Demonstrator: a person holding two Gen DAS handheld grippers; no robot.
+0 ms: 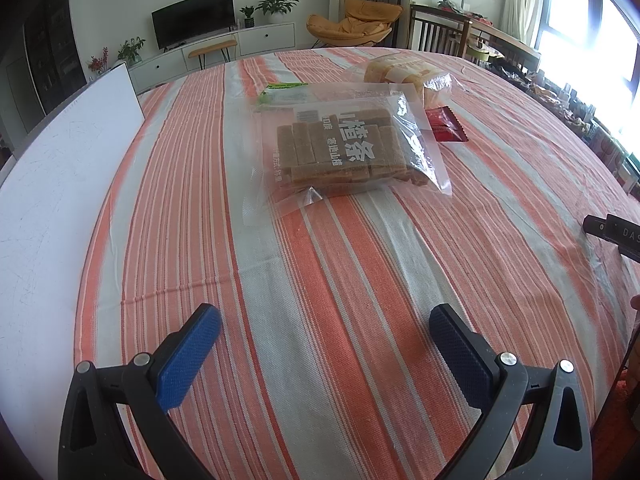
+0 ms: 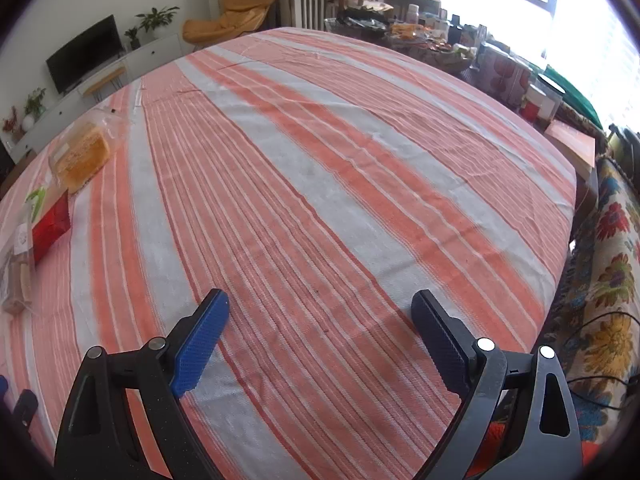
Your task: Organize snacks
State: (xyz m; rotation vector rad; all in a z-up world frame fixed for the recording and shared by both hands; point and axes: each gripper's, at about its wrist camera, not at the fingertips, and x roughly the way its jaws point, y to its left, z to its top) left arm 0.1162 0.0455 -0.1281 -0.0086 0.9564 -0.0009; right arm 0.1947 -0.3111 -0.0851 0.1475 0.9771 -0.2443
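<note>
A clear bag of brown hawthorn strips (image 1: pixel 340 148) lies in the middle of the striped tablecloth (image 1: pixel 360 280). Behind it are a green-topped packet (image 1: pixel 280 90), a bag of sliced bread (image 1: pixel 408 74) and a red packet (image 1: pixel 446 124). My left gripper (image 1: pixel 324 314) hovers open over bare cloth, well short of the strips bag. In the right wrist view my right gripper (image 2: pixel 320 300) is open above empty cloth; the bread (image 2: pixel 82 158), the red packet (image 2: pixel 50 226) and the strips bag's edge (image 2: pixel 16 276) lie far left.
A white board (image 1: pixel 60 184) covers the table's left side. A black device (image 1: pixel 616 234) pokes in at the right edge. A cluttered side table (image 2: pixel 460 44) and a floral sofa (image 2: pixel 608 272) stand past the table's right rim. The tablecloth (image 2: pixel 340 184) is wrinkled.
</note>
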